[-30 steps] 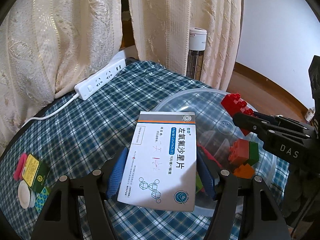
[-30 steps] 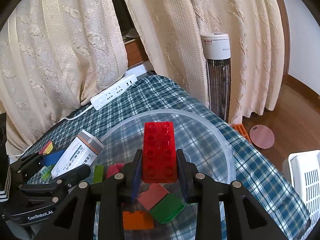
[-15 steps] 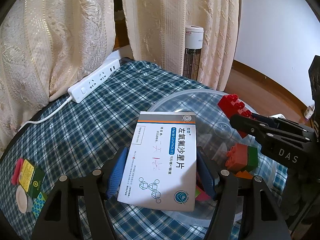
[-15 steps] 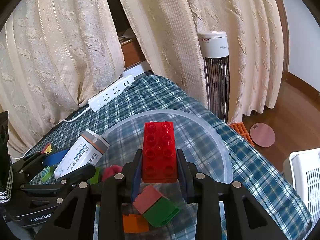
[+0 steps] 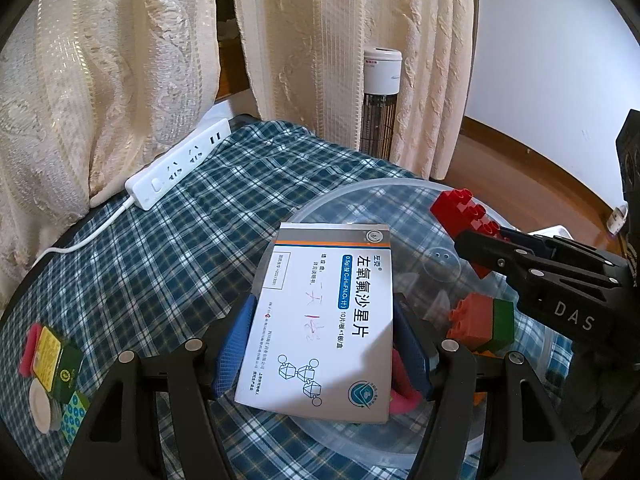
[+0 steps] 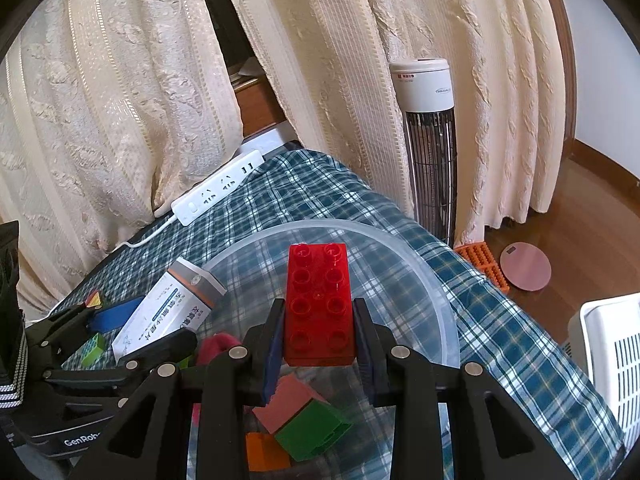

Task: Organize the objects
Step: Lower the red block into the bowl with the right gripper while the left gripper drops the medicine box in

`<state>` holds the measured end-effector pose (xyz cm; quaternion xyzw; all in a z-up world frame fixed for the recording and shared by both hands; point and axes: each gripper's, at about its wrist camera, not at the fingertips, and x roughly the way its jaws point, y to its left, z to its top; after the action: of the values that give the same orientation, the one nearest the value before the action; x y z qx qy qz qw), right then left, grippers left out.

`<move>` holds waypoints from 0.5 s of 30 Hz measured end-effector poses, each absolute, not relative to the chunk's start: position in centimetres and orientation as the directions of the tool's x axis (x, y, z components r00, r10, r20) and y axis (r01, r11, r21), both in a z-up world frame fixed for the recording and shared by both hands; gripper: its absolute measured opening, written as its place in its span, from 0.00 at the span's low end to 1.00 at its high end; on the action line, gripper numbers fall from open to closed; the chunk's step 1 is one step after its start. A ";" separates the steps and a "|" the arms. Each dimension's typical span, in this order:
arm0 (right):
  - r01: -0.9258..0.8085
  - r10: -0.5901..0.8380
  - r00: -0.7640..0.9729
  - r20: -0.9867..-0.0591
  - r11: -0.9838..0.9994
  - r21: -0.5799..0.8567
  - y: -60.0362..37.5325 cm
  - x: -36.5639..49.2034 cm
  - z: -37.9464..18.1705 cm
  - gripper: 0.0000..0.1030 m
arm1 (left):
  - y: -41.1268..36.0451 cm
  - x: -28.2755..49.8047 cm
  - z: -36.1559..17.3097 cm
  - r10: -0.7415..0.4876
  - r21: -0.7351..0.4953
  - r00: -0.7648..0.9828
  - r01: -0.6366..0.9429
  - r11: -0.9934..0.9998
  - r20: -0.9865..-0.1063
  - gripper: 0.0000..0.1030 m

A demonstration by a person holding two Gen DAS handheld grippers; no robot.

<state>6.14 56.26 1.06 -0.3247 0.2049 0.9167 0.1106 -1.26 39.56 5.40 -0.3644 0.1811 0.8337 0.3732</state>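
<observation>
My left gripper [image 5: 324,344] is shut on a white medicine box [image 5: 324,312] with blue print and holds it over the near left edge of a clear plastic bowl [image 5: 360,196]. My right gripper [image 6: 319,344] is shut on a red brick [image 6: 319,304] and holds it above the bowl [image 6: 436,280]. In the bowl lie an orange-and-green brick pair [image 5: 484,320], a pink piece [image 5: 402,396], a salmon brick [image 6: 282,400], a green brick [image 6: 312,432] and an orange brick [image 6: 264,456]. The right gripper with the red brick [image 5: 464,210] shows at the right of the left wrist view.
The table has a blue plaid cloth [image 5: 160,248]. A white power strip [image 5: 180,164] lies at the back by cream curtains. Small boxes and a round white disc [image 5: 52,376] lie at the left. A tower heater [image 6: 428,136] and a white basket [image 6: 612,360] stand on the floor to the right.
Both grippers have risen and drawn back a little with their loads; the bowl and table sit lower and farther in both views. Both grips are unchanged.
</observation>
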 end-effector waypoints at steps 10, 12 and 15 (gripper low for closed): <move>-0.360 0.077 -0.769 -0.635 -0.872 0.331 56.8 6.3 1.0 0.39 | 39.0 -2.0 6.0 0.515 -0.034 -0.425 -0.746 -0.665 -0.745 0.79; -0.366 0.084 -0.769 -0.634 -0.870 0.329 56.8 6.5 1.1 0.40 | 38.5 -2.3 6.2 0.511 -0.038 -0.435 -0.733 -0.679 -0.741 0.79; -0.364 0.083 -0.772 -0.630 -0.871 0.331 56.6 6.5 1.3 0.40 | 37.7 -2.6 6.7 0.512 -0.044 -0.449 -0.719 -0.694 -0.733 0.79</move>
<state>6.54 56.59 1.31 -0.3150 0.2229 0.9145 0.1221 -2.57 37.69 6.66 -0.3760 0.1379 0.8399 0.3663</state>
